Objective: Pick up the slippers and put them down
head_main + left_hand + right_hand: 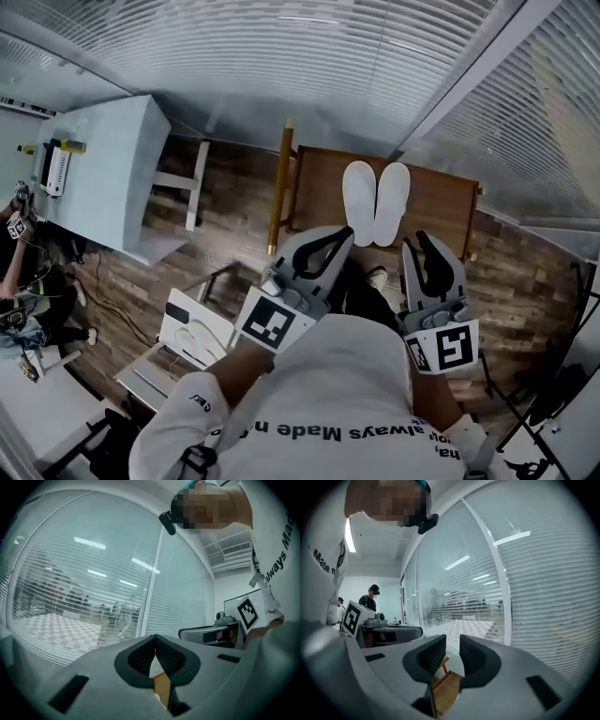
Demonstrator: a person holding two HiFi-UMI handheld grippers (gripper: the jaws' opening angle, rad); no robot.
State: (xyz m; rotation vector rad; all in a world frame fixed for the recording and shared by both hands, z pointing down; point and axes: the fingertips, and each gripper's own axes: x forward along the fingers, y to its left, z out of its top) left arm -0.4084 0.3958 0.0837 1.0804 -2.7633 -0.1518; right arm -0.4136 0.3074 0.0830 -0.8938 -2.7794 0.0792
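While the slippers [391,202] lie on the table [441,208] just beyond it, the left gripper [341,236] is clenched on nothing. Beside it, the right gripper [419,241] stands slightly parted, empty.

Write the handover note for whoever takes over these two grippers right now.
Left gripper: shut, nothing between its jaws.
Right gripper: jaws a little apart, empty.
Slippers: two white ones, lying side by side on the wooden table in front of the person. Neither is held.
Done: no grasp made at this point.
Left: bring the grippers down to the slippers, pick them up, then put them down.
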